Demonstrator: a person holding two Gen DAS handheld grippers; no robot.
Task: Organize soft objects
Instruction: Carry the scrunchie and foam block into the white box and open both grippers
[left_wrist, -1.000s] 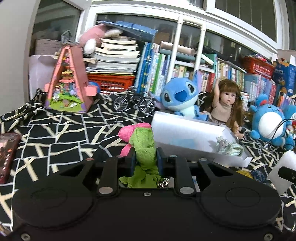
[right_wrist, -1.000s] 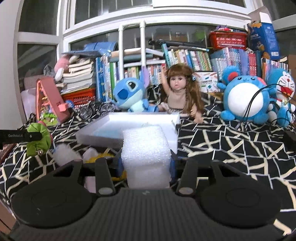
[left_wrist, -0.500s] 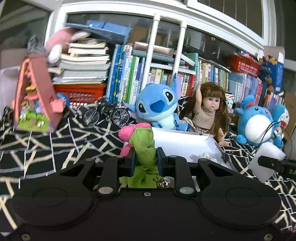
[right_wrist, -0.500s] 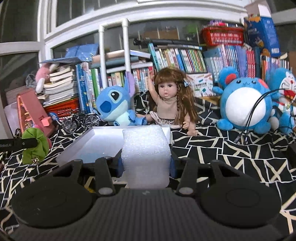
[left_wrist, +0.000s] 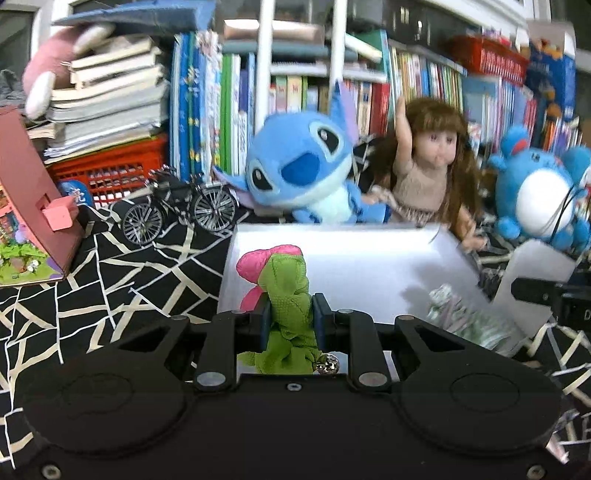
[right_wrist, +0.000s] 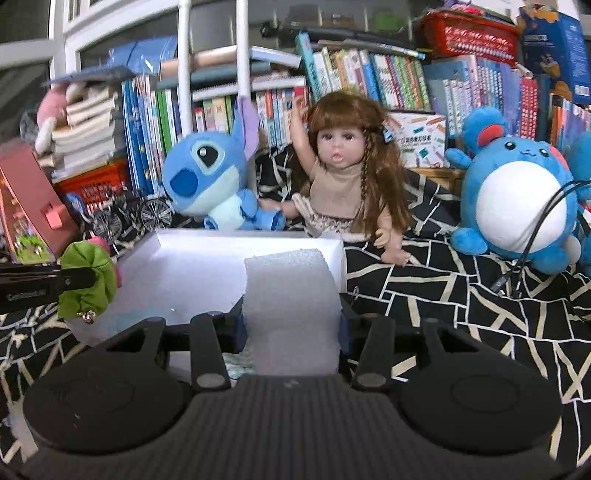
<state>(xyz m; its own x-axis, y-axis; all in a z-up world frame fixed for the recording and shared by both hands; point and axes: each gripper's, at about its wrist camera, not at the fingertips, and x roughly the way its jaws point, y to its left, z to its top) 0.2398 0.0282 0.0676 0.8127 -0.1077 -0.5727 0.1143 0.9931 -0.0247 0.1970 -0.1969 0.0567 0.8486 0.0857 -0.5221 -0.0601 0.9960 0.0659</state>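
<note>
My left gripper (left_wrist: 289, 306) is shut on a green and pink fabric scrunchie (left_wrist: 286, 291) and holds it over the near left edge of a white box (left_wrist: 351, 254). The scrunchie also shows in the right wrist view (right_wrist: 88, 277), at the box's left rim. My right gripper (right_wrist: 291, 321) is shut on a white foam block (right_wrist: 291, 295) above the near right part of the white box (right_wrist: 207, 266). The foam block shows at the right in the left wrist view (left_wrist: 535, 280). A crumpled greenish soft item (left_wrist: 461, 317) lies inside the box.
Behind the box sit a blue Stitch plush (right_wrist: 210, 181), a doll (right_wrist: 347, 173) and a round blue plush (right_wrist: 517, 199). A model bicycle (left_wrist: 181, 214) and a pink toy house (left_wrist: 29, 221) stand at the left. Books fill the shelf behind. A black cable (right_wrist: 532, 243) hangs at the right.
Both grippers have moved forward and closer to the white box with their loads. The scrunchie and the foam block now hang over the box.
</note>
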